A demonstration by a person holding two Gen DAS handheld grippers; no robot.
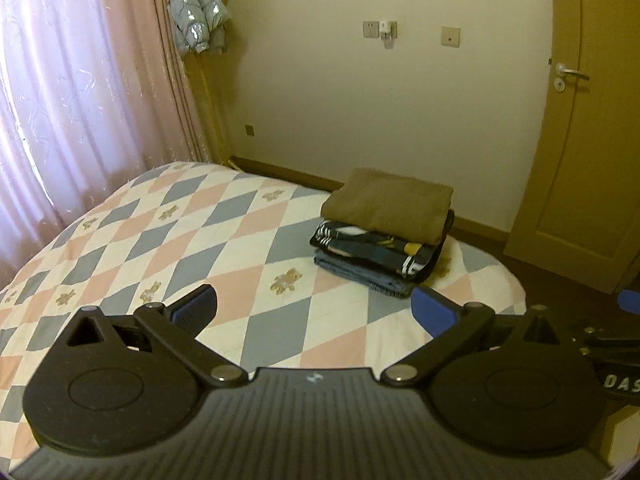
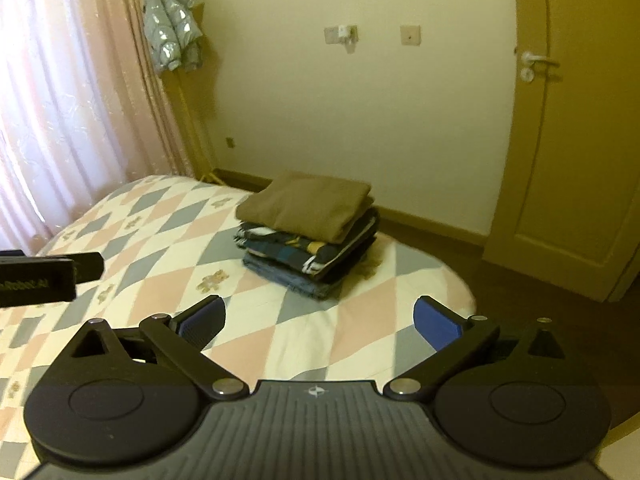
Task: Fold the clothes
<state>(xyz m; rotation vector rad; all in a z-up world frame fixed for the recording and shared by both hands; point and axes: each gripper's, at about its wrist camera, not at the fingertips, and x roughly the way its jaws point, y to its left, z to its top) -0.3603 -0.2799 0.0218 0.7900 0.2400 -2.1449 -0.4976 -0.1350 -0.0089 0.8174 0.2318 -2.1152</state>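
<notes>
Left wrist view: the left hand-held gripper (image 1: 314, 310) hangs above the bed (image 1: 168, 240) with its blue-padded fingers (image 1: 434, 312) spread wide and nothing between them; ahead, near the bed's far right corner, sits a stack of folded clothes (image 1: 384, 236), an olive-brown piece (image 1: 388, 204) on top, a dark patterned one under it and denim at the bottom; a pink curtain (image 1: 80, 88) fills the left side, a silvery puffer jacket (image 1: 198, 8) hangs in the corner beside it, and a door (image 1: 588, 128) stands at the right; a bit of the other gripper shows at the right edge.

Right wrist view: the right hand-held gripper (image 2: 320, 320) also hovers over the bed (image 2: 152, 280), fingers (image 2: 436, 322) wide apart and empty; the stack of folded clothes (image 2: 310, 236) lies straight ahead, apart from the fingertips; part of the left gripper's black body juts in from the left edge, over the quilt; curtain (image 2: 60, 100), jacket (image 2: 172, 26) and door (image 2: 576, 120) line the far wall.
</notes>
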